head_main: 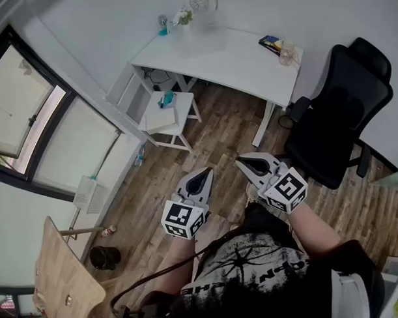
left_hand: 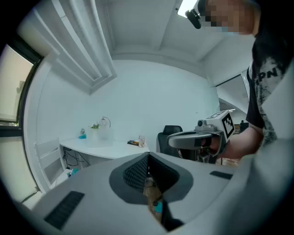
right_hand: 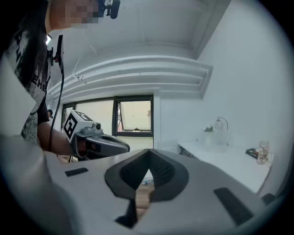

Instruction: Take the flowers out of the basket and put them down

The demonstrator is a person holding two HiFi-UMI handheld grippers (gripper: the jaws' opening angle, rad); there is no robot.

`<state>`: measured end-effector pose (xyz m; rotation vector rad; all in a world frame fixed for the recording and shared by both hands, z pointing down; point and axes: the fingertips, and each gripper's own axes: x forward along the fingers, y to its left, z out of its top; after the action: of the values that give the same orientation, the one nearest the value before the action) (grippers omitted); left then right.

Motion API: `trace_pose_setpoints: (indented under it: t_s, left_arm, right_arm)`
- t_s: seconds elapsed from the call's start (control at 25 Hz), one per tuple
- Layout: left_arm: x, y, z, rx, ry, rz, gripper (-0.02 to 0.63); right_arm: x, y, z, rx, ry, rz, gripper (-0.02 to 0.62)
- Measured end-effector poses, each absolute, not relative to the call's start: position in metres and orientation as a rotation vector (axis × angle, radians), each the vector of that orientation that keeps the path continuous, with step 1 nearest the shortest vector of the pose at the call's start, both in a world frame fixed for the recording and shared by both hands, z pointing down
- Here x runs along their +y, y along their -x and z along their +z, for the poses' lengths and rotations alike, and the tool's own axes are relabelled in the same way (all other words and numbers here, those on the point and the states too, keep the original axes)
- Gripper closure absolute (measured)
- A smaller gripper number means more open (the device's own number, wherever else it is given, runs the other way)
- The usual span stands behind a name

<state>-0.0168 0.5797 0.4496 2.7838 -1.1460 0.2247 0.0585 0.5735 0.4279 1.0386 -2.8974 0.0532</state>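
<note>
flowers (head_main: pixel 182 17) stand on the far desk (head_main: pixel 241 62), well apart; left gripper (head_main: pixel 205 175) and right gripper (head_main: pixel 243 162) are both closed, empty; reaching in closed could tip the flowers

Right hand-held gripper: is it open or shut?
Shut: the right hand-held gripper has its jaws meeting at the tips, with nothing between them.

flowers (head_main: pixel 183 16): too small, blurred | wooden panel (head_main: pixel 61 274): cut by edge

White walls (head_main: pixel 106 18), wood-plank floor (head_main: pixel 219 133). A white desk (head_main: pixel 241 65) stands against the far wall, a black chair (head_main: pixel 340 121) at its right end, a white stool (head_main: pixel 166 116) by its left. Dark-framed windows (head_main: pixel 31 116) line the left side.
</note>
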Motion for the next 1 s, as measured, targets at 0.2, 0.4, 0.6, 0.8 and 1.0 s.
trace_pose_setpoints:
  t_s: [0.2, 0.4, 0.6, 0.8, 1.0]
  left_arm:
    - [0.592, 0.020, 0.448, -1.142, -2.788, 0.222, 0.595]
    - [0.590, 0.025, 0.444, -1.150, -2.790, 0.213, 0.595]
    - [0.580, 0.027, 0.444, -1.161, -2.780, 0.200, 0.595]
    - [0.561, 0.029, 0.450, -1.160, -2.764, 0.198, 0.595]
    - [0.529, 0.023, 0.458, -1.152, -2.747, 0.202, 0.595]
  right_arm:
    - [0.585, -0.058, 0.423, -2.892, -1.062, 0.038, 0.580]
    - [0.579, -0.058, 0.430, -2.883, -1.080, 0.108, 0.578]
    - [0.566, -0.060, 0.437, -2.869, -1.102, 0.160, 0.578]
    - [0.548, -0.059, 0.435, -2.866, -1.107, 0.150, 0.578]
    - [0.513, -0.064, 0.440, -2.869, -1.101, 0.157, 0.577]
